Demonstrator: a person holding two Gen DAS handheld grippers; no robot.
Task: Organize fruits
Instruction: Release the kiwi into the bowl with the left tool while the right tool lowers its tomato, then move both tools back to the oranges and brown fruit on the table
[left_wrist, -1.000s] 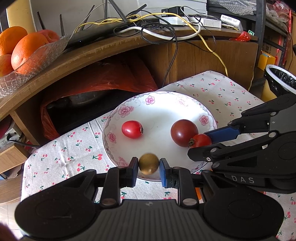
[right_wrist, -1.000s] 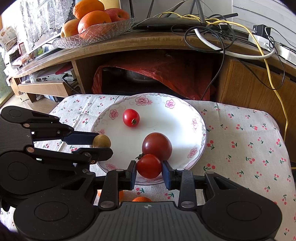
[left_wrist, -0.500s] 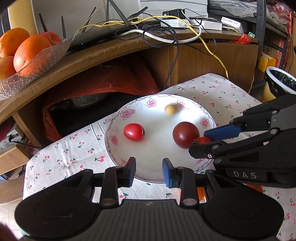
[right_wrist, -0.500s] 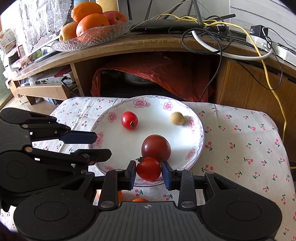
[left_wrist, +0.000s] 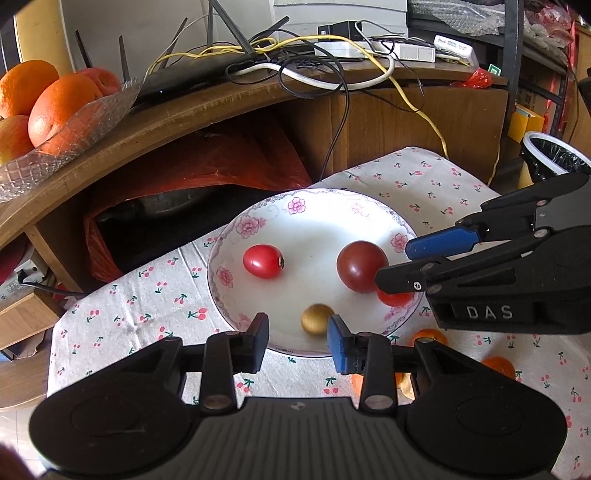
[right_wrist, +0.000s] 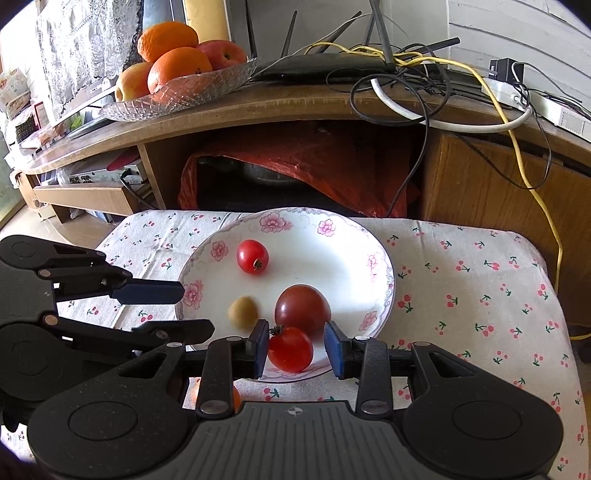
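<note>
The left gripper has its 2 fingers spread apart, holding nothing. A small round yellowish-brown fruit lies on the plate just ahead of the gap, nearer the blue-padded finger; whether it touches that pad cannot be told.

The right gripper also has its fingers parted. A small bright red tomato with a stem sits between them at the near rim of the plate, close against the left-hand pad, with a clear gap to the other pad.

Both grippers hover at the near edge of a shallow white ceramic plate with pink flower print. Just behind the red tomato, touching or nearly so, rests a larger dark maroon tomato. A second small red cherry tomato lies farther back, well apart from the others.

The plate stands on a white cloth printed with cherries. Small orange fruits lie on the cloth near the grippers.
</note>
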